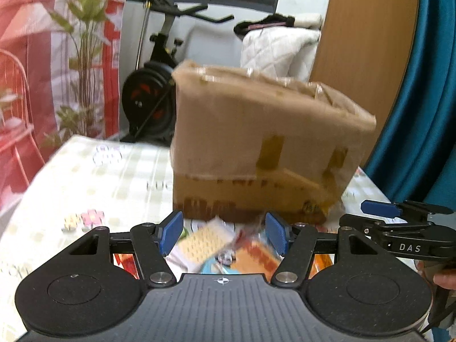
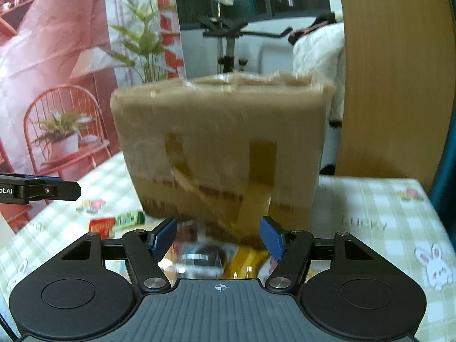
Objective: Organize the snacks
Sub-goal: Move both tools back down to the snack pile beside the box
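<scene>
- While both tools pointed down toward the table, the left hand-held gripper stood with its jaws apart and empty, above a heap of snack packets.
- The right hand-held gripper was likewise parted, gripping nothing, over a dark packet and a yellow one.
- Just beyond both lay the cardboard box; the snacks sat at its near foot, directly ahead and below the fingers.
- Each hand seemed about equally near its own packets.
</scene>
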### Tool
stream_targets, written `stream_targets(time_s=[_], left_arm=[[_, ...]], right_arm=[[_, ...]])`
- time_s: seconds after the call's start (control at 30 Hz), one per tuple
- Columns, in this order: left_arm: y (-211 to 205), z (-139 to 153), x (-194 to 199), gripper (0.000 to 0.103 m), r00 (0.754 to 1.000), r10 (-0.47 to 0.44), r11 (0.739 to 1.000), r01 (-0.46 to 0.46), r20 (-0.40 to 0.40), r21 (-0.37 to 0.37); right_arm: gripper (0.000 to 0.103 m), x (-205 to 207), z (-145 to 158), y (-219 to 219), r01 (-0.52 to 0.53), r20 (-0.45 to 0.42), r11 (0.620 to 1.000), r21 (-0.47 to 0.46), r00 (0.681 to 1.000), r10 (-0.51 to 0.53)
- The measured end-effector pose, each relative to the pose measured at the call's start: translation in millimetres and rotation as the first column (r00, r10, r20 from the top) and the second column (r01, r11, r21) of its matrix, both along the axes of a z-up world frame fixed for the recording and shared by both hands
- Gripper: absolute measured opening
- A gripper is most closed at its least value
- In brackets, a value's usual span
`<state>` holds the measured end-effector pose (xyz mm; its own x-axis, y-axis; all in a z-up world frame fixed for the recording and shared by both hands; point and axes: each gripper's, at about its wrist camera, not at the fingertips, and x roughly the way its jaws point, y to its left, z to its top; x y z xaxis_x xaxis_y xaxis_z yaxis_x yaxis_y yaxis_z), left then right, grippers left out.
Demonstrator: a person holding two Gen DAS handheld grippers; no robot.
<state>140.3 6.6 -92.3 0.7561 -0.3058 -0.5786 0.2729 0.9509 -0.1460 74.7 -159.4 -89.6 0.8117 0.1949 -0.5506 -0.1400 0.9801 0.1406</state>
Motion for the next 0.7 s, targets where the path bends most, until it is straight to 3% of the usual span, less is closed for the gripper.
stream_targets(time_s=[0.3,0.47,0.7], left_arm=[[-2.2,-25.9,-6.6,0.065,0.997,-0.026,1.000,0.026,-0.073,-0.008],[-6.9,-30.9,-1.8,0.056,0.996,-0.046,0.999,0.046,-0.075,0.001],[-6.3,-35.0,7.8,0.049,0.996,-0.049,0.999,0.049,-0.073,-0.006]], right_arm=[[0.061,-2.7,-25.4,4.6,-0.017,-0.071,1.000,0.000,0.997,0.017],[0.060,3.7,-27.9,8.1,-0.033,-0.080,0.999,0.004,0.996,0.033],[0.046,13.7,-30.0,11.8,-0.067,-0.090,0.998,0.005,0.994,0.067]])
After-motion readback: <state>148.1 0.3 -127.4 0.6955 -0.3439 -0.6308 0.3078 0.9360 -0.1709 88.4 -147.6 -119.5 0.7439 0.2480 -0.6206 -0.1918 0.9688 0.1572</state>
